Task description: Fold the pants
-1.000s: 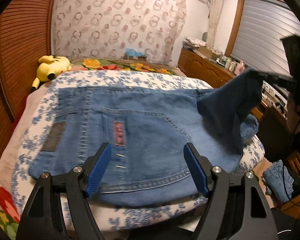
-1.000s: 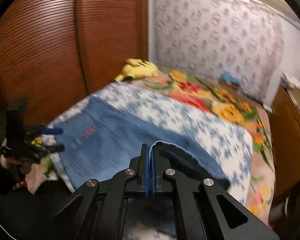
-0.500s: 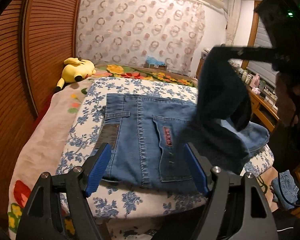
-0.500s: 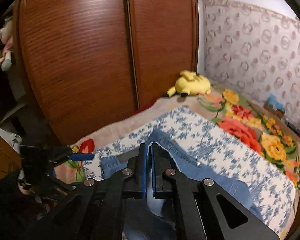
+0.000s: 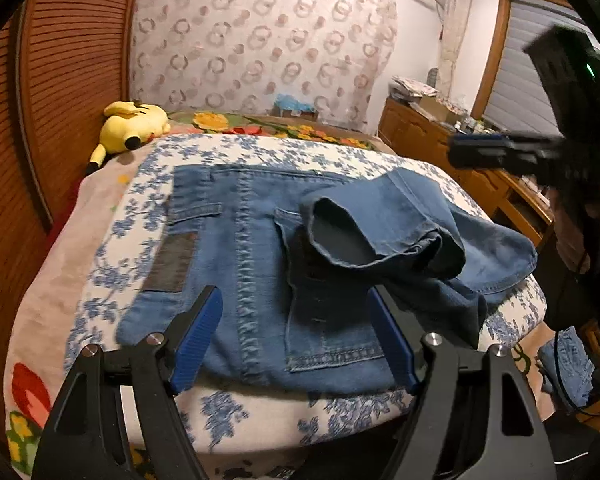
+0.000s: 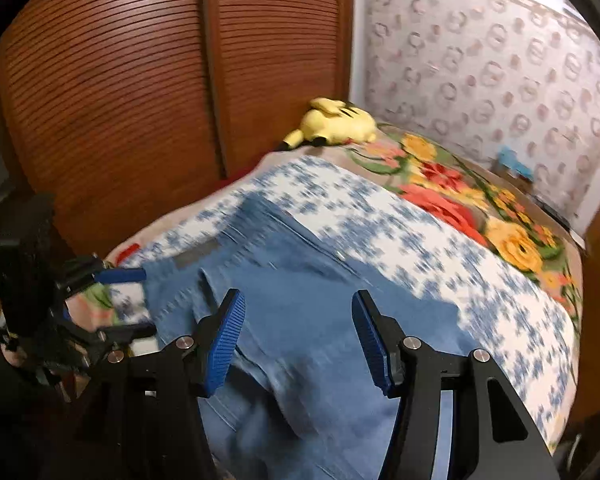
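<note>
The faded blue denim pants (image 5: 260, 264) lie flat on the blue-and-white floral bedspread (image 5: 260, 152), waistband end toward the left, with the leg portion laid back over the seat in a loose, rumpled heap; the open hem cuff (image 5: 340, 236) stands up in a tube instead of lying flat. The left gripper (image 5: 296, 340) hovers at the near edge of the pants with its blue-padded jaws spread wide and nothing between them. The right gripper (image 6: 296, 340) is likewise wide open and empty, positioned above the denim on the far right side; its view is motion-blurred, so exact contact with the cloth cannot be determined. The step in hand appears to be squaring up the first fold. To do it well, take the cuff edge near its corner with one gripper, pinching both layers of denim, and draw it toward the waistband until hem and waistband align. Use the other gripper to pin the fold line so the lower layer does not drag. Flatten the bulge at the fold before any second fold is made; trapped slack will produce a crooked stack. The yellow plush toy (image 5: 132, 124) near the wall is well apart and no obstruction.
</note>
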Motion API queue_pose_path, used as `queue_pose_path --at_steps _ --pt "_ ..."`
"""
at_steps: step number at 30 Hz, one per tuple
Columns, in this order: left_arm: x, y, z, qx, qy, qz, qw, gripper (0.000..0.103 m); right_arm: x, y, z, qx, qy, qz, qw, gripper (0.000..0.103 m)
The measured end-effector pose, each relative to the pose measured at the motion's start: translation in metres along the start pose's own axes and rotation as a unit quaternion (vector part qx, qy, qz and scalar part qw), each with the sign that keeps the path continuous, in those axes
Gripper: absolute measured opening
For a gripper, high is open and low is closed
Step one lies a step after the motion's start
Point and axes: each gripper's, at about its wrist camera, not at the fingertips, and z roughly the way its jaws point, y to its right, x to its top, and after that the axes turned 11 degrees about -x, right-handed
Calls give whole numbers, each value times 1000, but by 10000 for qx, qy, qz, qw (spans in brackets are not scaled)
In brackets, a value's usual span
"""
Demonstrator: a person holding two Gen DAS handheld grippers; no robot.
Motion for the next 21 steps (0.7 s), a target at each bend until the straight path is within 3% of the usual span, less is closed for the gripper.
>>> queue_pose_path --at_steps 9,15,17,21 --pt "18 3 28 -332 25 -62 9994 63 -43 -4 -19 30 -159 428 9990 58" --pt "25 -4 46 -473 -39 -190 9987 48 -59 -18 4 178 -454 523 9974 57" --pt "24 -8 52 -474 -88 -258 9985 40 -59 -22 15 220 -535 569 9967 50" --pt "23 -11 58 -491 -118 -306 9983 28 -54 -18 36 76 -578 669 9961 19"
